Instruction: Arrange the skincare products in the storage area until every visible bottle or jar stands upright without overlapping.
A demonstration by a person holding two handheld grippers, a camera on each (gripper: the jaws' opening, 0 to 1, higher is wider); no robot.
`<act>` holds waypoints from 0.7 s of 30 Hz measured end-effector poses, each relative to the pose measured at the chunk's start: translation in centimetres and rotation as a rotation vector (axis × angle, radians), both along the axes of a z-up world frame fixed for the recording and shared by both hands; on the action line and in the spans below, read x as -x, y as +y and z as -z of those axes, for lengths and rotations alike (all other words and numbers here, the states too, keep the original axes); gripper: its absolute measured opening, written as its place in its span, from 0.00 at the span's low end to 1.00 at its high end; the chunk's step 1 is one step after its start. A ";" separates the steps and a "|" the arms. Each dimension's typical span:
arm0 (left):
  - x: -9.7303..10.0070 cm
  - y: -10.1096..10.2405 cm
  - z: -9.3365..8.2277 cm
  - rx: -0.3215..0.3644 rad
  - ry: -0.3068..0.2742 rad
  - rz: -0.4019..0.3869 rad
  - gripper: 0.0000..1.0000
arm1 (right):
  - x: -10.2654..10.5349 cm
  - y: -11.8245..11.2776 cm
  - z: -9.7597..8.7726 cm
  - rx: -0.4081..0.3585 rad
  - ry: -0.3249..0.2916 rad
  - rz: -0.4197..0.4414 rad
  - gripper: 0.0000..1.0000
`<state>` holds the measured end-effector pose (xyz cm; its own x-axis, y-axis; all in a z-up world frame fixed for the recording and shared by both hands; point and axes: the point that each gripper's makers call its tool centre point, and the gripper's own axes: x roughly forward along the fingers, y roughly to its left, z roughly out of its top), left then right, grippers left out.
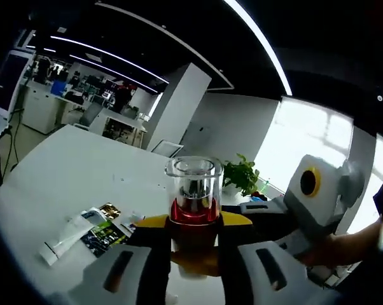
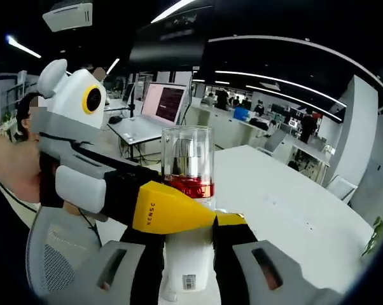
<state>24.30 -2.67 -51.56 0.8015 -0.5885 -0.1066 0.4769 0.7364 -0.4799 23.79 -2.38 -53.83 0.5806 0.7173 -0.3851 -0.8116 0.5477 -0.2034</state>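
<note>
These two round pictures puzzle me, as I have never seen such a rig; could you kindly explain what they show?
A person holds a two-jaw gripper in each hand, and a fisheye camera rides on each, looking along its jaws. In the left gripper view, the left gripper grips a bottle with a clear cap and red contents. The right gripper comes in from the right and seems to grip the same bottle. The right gripper view shows that bottle from the other side, between the right gripper's jaws. On the white table lie a white tube and a printed packet. A potted plant stands farther back.
</note>
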 end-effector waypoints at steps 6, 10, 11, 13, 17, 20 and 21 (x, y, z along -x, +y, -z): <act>0.7 -0.9 -2.2 0.086 -0.033 0.134 0.22 | 0.9 0.0 -2.4 -0.142 0.029 -0.111 0.31; 1.8 -2.2 -3.9 0.095 -0.092 0.267 0.22 | 2.0 -0.6 -3.7 -0.214 0.117 -0.193 0.33; 2.2 -2.4 -4.6 0.136 -0.108 0.310 0.22 | 2.3 -0.9 -4.5 -0.258 0.144 -0.214 0.34; 3.0 -3.0 -6.0 0.212 -0.123 0.382 0.22 | 3.2 -1.6 -5.8 -0.307 0.203 -0.269 0.34; 4.8 -4.0 -8.2 0.286 -0.153 0.539 0.22 | 5.4 -2.8 -7.9 -0.320 0.244 -0.419 0.32; 5.8 -5.1 -9.4 0.275 -0.188 0.631 0.22 | 6.5 -3.6 -8.8 -0.300 0.275 -0.508 0.31; 6.2 -5.6 -9.8 0.278 -0.194 0.668 0.22 | 6.9 -3.8 -9.1 -0.306 0.295 -0.537 0.31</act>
<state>18.06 -8.28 -41.74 0.2533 -0.9411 0.2238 0.8749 0.1242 -0.4682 16.93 -6.19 -44.73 0.0156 0.9782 -0.2069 -0.9845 0.0511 0.1676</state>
